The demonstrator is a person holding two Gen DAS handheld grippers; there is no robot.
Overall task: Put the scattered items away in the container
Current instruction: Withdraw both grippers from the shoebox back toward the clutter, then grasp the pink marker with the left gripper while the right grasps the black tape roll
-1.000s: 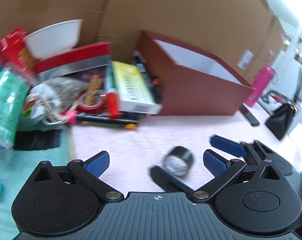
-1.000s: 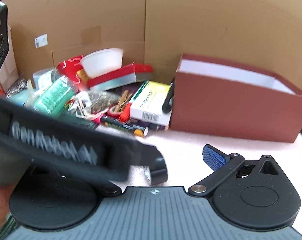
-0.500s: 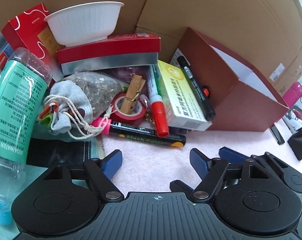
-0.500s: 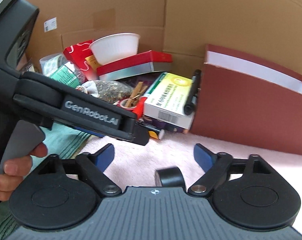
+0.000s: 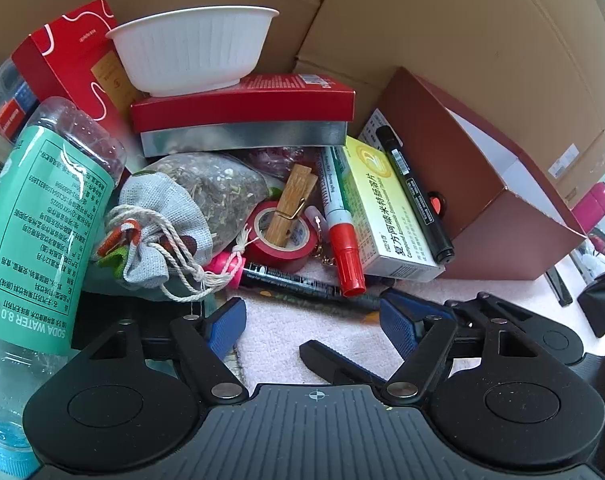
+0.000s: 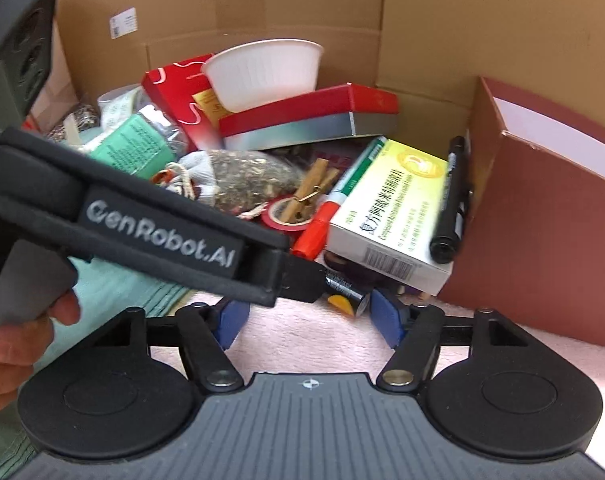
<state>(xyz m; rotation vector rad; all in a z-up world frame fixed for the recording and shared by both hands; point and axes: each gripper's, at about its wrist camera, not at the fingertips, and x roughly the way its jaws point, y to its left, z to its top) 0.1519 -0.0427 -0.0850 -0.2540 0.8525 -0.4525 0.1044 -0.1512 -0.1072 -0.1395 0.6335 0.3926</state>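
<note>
Both grippers are closing in on the heap since the earlier frames, the right gripper narrowing its empty jaws toward the black marker, the left gripper gaping empty, so grasping and carrying it into the maroon box beside the heap looks next.

Bottle label: "SODA WATER 8.0". Left gripper strap: "GenRobot.AI".
</note>
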